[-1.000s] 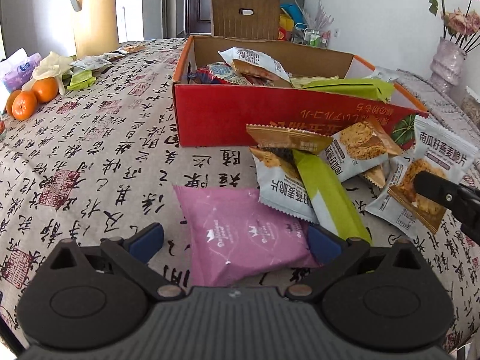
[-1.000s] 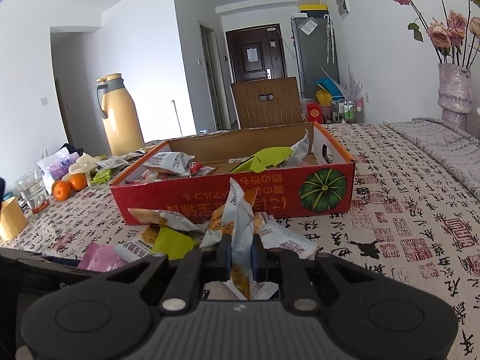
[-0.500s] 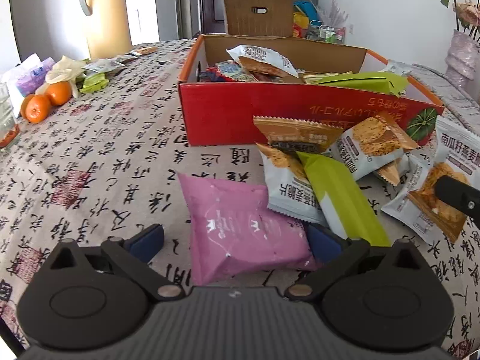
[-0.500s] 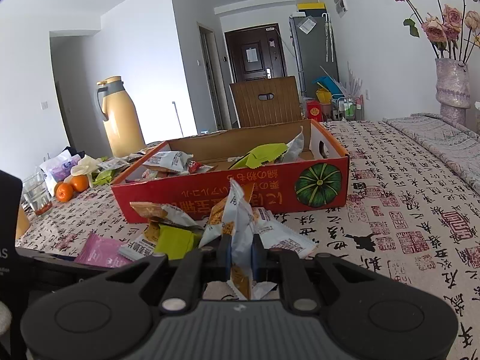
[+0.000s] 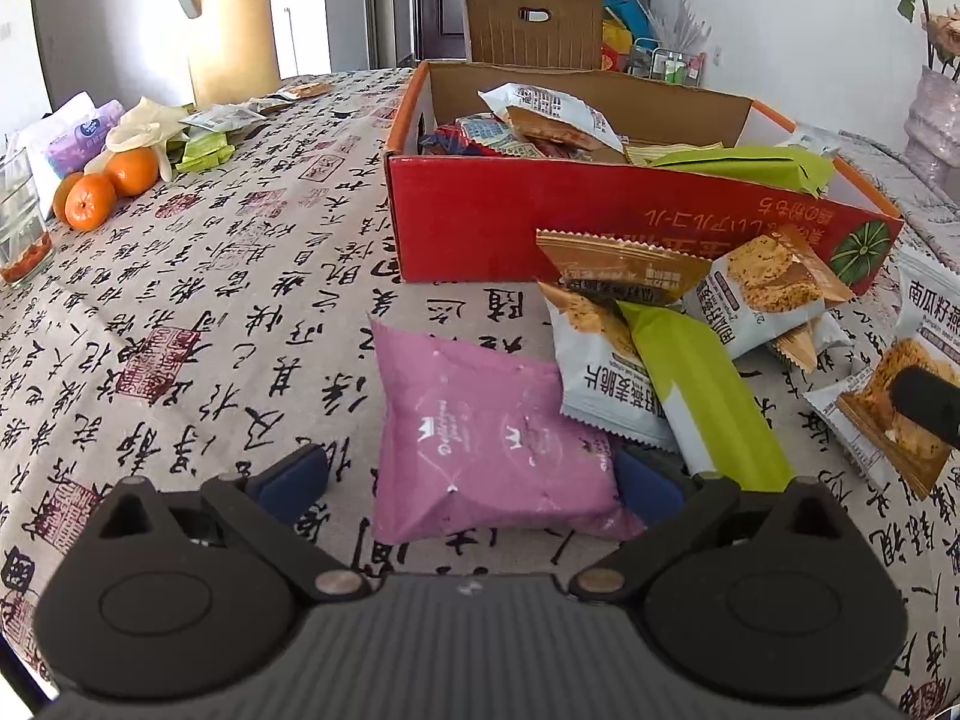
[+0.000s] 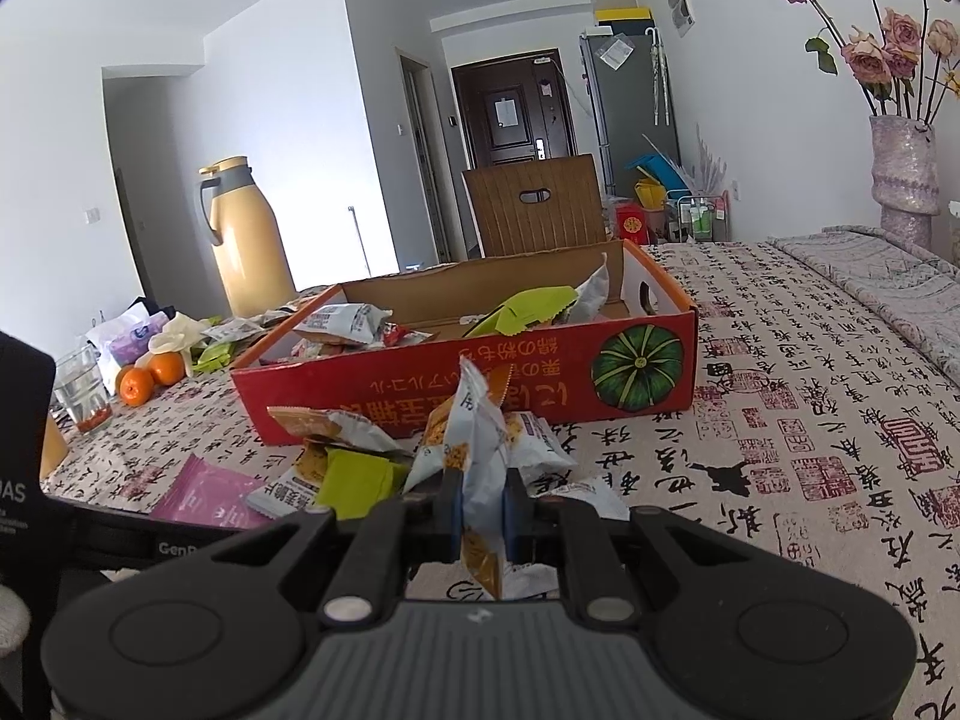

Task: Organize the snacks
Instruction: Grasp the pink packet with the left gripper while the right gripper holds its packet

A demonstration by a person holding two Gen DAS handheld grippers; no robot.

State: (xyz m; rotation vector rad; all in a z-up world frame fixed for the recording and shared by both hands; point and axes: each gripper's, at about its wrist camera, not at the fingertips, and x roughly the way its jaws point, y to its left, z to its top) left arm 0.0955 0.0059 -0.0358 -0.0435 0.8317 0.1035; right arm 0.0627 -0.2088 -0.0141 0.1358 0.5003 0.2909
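The left gripper point(image 5: 471, 477) straddles the pink packet point(image 5: 480, 438) with open fingers; the right gripper point(image 6: 483, 501) pinches a cracker packet point(image 6: 474, 438), the red box point(image 6: 480, 384) just beyond.

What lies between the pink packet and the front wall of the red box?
In the left wrist view, only bare printed tablecloth lies between the pink packet and the red box. The heap of snack packets sits to the right.

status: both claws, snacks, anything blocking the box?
Right claw shut on white cracker packet. Left claw open, straddling pink packet on table. Red box ahead, path clear; loose packets piled at its front.
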